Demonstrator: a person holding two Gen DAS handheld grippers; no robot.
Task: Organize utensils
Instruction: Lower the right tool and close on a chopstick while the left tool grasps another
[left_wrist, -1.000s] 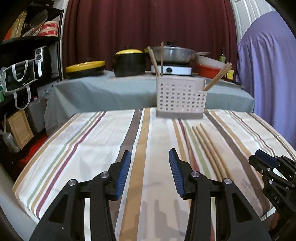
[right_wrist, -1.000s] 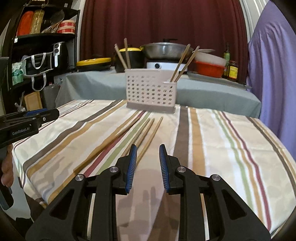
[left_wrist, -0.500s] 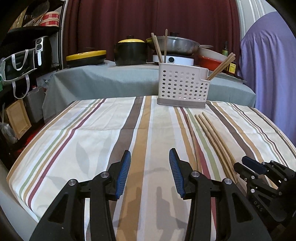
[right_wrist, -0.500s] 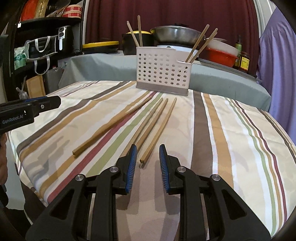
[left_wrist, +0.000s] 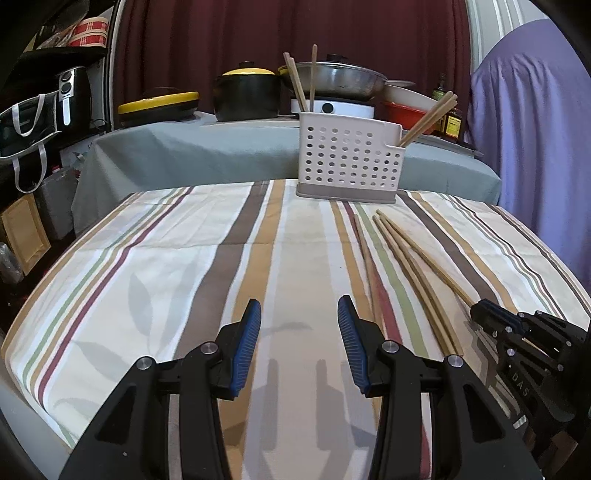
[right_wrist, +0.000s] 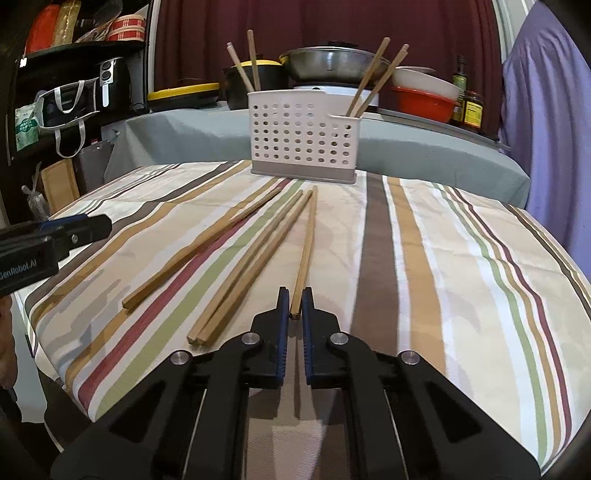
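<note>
Several wooden chopsticks lie on the striped tablecloth (right_wrist: 436, 258). My right gripper (right_wrist: 294, 299) has its jaws closed around the near end of the rightmost chopstick (right_wrist: 306, 243), which still rests on the cloth; the gripper also shows in the left wrist view (left_wrist: 491, 317). A pair of chopsticks (right_wrist: 255, 262) and a single one (right_wrist: 207, 243) lie to its left. A white perforated utensil holder (right_wrist: 303, 138) at the table's far edge holds more chopsticks. My left gripper (left_wrist: 299, 325) is open and empty over bare cloth left of the chopsticks (left_wrist: 406, 266).
Behind the table a grey-covered counter (left_wrist: 192, 151) carries a black pot with yellow lid (left_wrist: 247, 92), a steel wok (left_wrist: 340, 77) and bowls. Shelves with bags stand at the left (left_wrist: 33, 122). A purple cloth (left_wrist: 535, 122) hangs at the right.
My right gripper moved forward and down to the rightmost chopstick's near end and narrowed its jaws onto it. The left gripper stayed open and advanced slightly.
</note>
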